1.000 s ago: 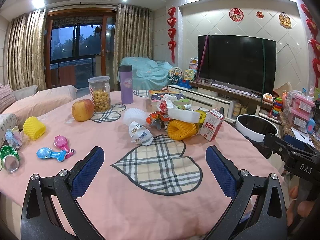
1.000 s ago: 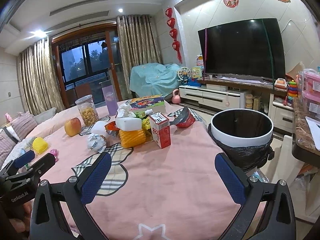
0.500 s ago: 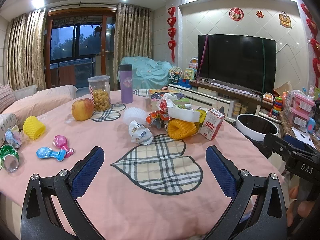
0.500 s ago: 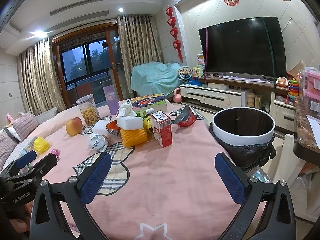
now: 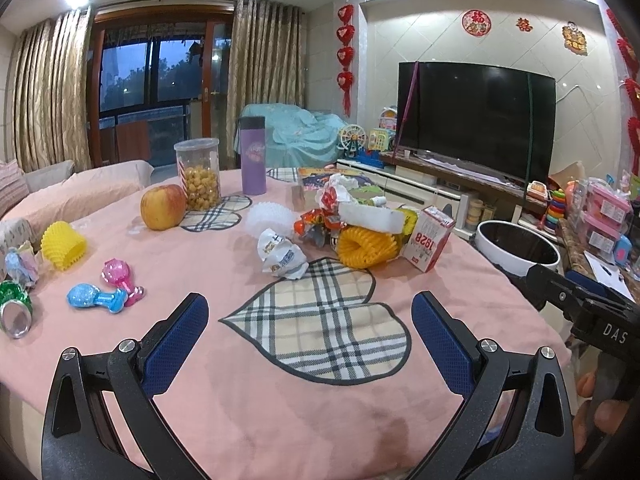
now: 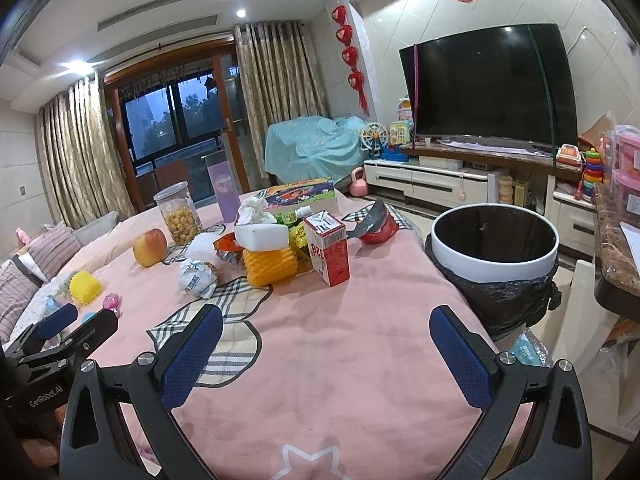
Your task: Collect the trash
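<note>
A pile of trash lies mid-table: a crumpled white wrapper point(image 5: 282, 259) point(image 6: 197, 278), a red milk carton point(image 5: 428, 238) point(image 6: 329, 253), a yellow foam net point(image 5: 366, 247) point(image 6: 270, 266), a white foam block point(image 6: 262, 235) and orange snack wrappers point(image 5: 318, 222). A white bin with a black liner point(image 6: 494, 262) point(image 5: 518, 245) stands off the table's right edge. My left gripper point(image 5: 310, 322) is open and empty, near the table's front edge. My right gripper point(image 6: 326, 330) is open and empty, left of the bin.
An apple point(image 5: 163, 207), a snack jar point(image 5: 198, 180), a purple bottle point(image 5: 253, 156), a yellow foam cup point(image 5: 63, 245) and small toys point(image 5: 106, 292) sit on the pink tablecloth point(image 5: 240, 380). A torn red packet point(image 6: 378, 224) lies near the table's far edge.
The right wrist view has shifted slightly, with the bin and trash pile a little nearer. The left gripper has not moved. Both grippers stay open.
</note>
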Demonstrator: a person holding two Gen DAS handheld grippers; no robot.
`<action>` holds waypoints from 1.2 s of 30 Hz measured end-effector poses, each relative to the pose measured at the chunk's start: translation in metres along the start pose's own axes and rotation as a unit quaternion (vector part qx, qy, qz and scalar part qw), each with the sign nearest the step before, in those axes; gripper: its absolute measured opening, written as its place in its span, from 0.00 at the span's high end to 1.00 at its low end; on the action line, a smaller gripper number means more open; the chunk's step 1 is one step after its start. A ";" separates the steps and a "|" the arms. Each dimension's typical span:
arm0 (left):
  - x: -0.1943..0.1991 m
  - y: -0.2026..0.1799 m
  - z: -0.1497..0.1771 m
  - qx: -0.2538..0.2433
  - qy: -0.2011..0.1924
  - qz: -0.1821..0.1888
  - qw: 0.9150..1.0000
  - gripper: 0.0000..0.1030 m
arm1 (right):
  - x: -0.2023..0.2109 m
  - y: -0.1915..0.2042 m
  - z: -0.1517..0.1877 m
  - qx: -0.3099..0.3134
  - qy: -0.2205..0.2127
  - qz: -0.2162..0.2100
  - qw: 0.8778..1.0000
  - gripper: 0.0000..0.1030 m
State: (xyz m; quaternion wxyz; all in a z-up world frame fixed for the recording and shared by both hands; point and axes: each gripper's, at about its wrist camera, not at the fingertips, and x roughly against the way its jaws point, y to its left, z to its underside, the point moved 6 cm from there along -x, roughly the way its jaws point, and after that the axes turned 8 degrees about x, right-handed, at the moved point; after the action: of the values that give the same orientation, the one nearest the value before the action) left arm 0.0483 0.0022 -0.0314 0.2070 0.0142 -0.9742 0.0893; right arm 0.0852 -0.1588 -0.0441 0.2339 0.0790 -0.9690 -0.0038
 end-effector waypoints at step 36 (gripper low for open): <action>-0.160 0.041 -0.007 0.052 0.145 -0.059 0.986 0.01 | -0.138 -0.023 -0.009 -0.009 0.131 -0.041 0.991 0.01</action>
State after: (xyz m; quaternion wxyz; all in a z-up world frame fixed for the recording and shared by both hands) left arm 0.1942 0.0427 -0.0969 0.3502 0.0689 -0.9252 0.1287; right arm 0.2137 -0.1602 -0.0998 0.3589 0.1160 -0.9260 -0.0121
